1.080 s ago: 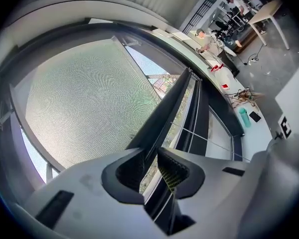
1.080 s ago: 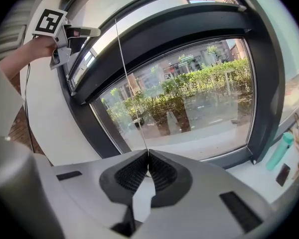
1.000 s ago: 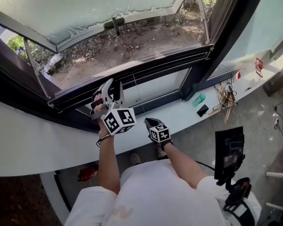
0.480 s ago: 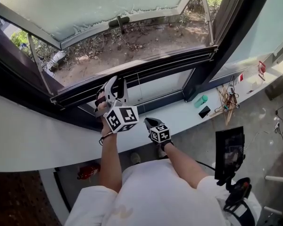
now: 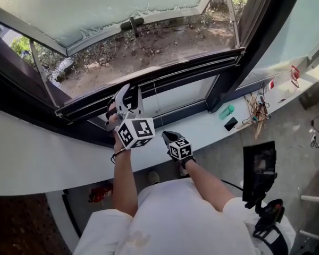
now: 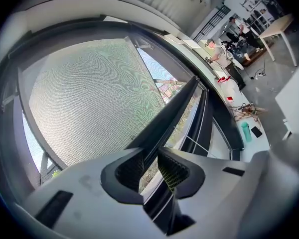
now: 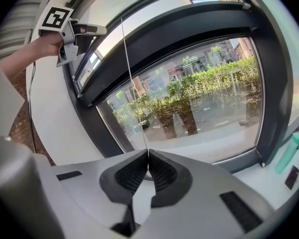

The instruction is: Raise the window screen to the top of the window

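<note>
The left gripper (image 5: 126, 92) has its fingers closed on the dark metal bottom bar (image 5: 196, 68) of the grey mesh window screen (image 6: 84, 93), near the bar's left end. The mesh covers the opening above the bar, which lies low along the bottom of that opening (the frosted outer sash (image 5: 95, 9) beyond is swung outward). The right gripper (image 5: 169, 137), lower and over the white window sill (image 5: 212, 124), has its fingers pressed together on a thin white cord (image 7: 131, 73) that runs upward across the dark frame.
</note>
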{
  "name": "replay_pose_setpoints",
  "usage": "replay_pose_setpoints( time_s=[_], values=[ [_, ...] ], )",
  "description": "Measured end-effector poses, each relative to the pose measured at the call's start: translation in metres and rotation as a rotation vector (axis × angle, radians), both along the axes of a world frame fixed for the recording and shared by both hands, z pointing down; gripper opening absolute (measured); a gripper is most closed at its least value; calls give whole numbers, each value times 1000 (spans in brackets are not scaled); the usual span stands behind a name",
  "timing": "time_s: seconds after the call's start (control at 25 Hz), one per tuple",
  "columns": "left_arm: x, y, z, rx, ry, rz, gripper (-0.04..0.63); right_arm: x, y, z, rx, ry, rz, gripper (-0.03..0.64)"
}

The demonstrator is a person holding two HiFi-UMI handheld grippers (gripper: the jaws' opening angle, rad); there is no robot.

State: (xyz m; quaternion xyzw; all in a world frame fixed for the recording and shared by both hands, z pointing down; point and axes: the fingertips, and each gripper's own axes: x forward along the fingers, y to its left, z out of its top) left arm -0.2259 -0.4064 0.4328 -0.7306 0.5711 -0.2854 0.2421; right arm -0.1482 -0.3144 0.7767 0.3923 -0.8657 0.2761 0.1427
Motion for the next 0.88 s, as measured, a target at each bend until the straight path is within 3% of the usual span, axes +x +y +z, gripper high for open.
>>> replay_pose_setpoints(
  time_s=[0.48, 0.88],
  values=[
    [1, -2, -11, 20, 3, 5, 63, -5, -4, -10, 33, 26, -11, 4],
    [-1, -5, -41, 84, -4, 4, 64, -7, -20, -36, 123, 52, -7, 5]
  ],
)
